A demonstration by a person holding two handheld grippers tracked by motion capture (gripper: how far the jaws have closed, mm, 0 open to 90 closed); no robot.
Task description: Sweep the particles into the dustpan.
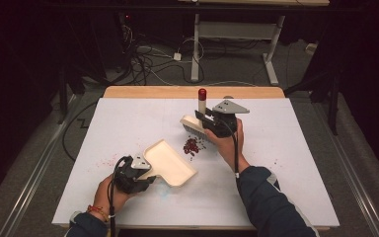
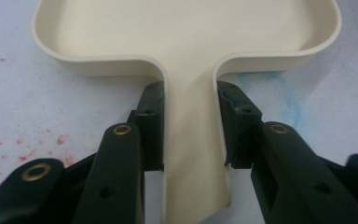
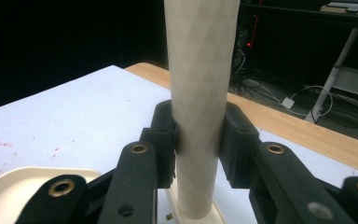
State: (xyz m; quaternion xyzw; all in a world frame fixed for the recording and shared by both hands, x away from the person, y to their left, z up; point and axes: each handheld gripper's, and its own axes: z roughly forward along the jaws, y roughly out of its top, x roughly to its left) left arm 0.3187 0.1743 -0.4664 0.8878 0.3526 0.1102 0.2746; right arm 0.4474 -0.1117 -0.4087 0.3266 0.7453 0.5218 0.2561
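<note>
On the table, left tongs [image 2: 189, 135] clamp dustpan handle [image 2: 191, 140], right tongs [image 3: 198, 140] clamp brush handle [image 3: 200, 93].

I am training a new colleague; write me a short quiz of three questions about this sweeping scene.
1. True or false: the left tool is shut on the dustpan by its handle.
2. What does the right tool grip? A) brush handle B) dustpan C) nothing
3. Where does the red debris lie, relative to the brush head and the dustpan?

Key:
1. True.
2. A.
3. On the white table cover, between them, just in front of the bristles, outside the dustpan.
</note>
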